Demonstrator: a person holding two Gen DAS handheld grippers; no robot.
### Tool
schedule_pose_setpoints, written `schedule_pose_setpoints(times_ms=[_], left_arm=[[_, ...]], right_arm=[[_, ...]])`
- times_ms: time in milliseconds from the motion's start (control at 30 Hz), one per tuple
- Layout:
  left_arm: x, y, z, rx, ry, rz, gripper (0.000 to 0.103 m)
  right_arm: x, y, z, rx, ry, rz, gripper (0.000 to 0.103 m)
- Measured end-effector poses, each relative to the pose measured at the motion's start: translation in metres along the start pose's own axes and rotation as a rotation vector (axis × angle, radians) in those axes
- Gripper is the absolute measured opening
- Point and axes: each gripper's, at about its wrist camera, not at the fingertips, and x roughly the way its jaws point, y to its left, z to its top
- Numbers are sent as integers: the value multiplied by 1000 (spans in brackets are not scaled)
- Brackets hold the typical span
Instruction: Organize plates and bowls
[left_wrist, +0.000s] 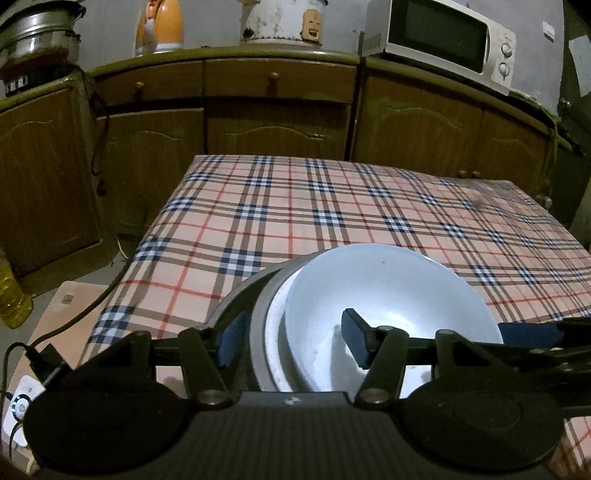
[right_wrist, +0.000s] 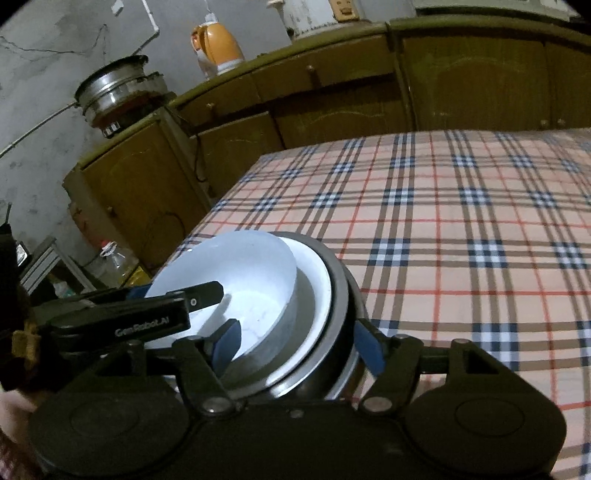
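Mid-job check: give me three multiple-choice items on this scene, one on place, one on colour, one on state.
1. The dish stack sits: A on the checked tablecloth, near its edge; B on the counter; C on the floor.
2. The innermost bowl is: A orange; B white; C green.
3. That bowl is: A upside down; B lying alone; C upright, nested in the grey dish.
Answers: A, plaid cloth shows around it; B, its inside is plain white; C, its hollow faces up within the grey rim.
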Motion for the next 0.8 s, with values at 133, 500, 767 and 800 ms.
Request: schedule_pose_setpoints(times_ms=[133, 500, 767, 800], left_arm=[[-16, 1, -3, -12, -22, 13, 65], [-88, -37, -32, -35, -113, 104, 95], [-116, -70, -53, -27, -96, 139, 103], [-118, -73, -55, -15, -92, 149, 103]], right_arm=[[-24, 3, -6, -34, -29, -2, 80], [-88, 11, -39, -158, -43, -17, 80], [-119, 14, -57, -191, -46, -38, 80], [-122, 14, -59, -191, -45, -42, 80]])
